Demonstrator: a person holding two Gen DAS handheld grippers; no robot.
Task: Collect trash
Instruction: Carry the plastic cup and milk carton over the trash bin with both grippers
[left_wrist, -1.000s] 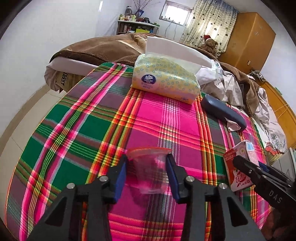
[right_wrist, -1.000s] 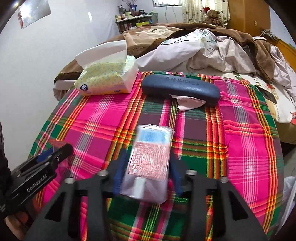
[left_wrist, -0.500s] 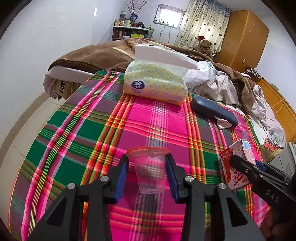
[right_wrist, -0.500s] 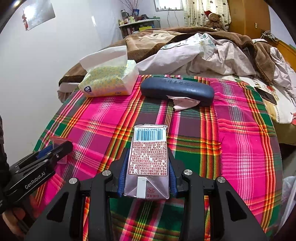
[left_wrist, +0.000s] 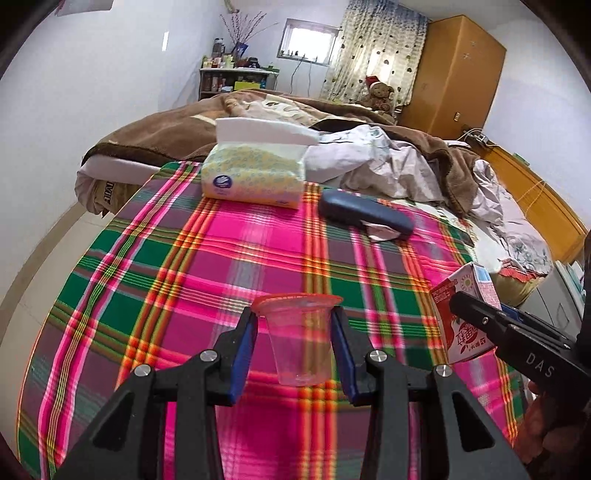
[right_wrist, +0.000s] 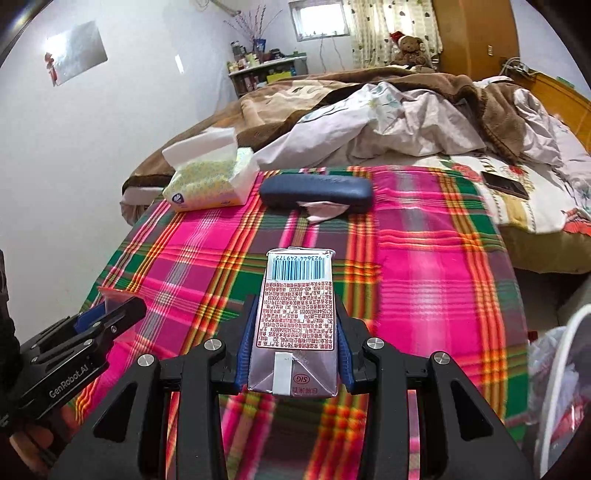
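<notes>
- Our left gripper (left_wrist: 294, 345) has its jaws clenched on a clear plastic cup (left_wrist: 297, 339), upright, red rim, held above the table (left_wrist: 155, 280).
- Our right gripper (right_wrist: 294, 354) has its jaws clamped on a drink carton (right_wrist: 297, 321), barcode end pointing away from us.
- We see a pink-green plaid cloth covering the table; on its far side sit a tissue pack (left_wrist: 255, 173) and a dark blue case (left_wrist: 364, 214), with a paper scrap (right_wrist: 325, 211) touching the case.
- Beyond the table we see an unmade bed (right_wrist: 388, 110), a shelf (left_wrist: 236, 79), a curtained window (left_wrist: 310, 37) and a wooden wardrobe (left_wrist: 450, 74).
- White bin rim (right_wrist: 565, 354) at our right edge.
</notes>
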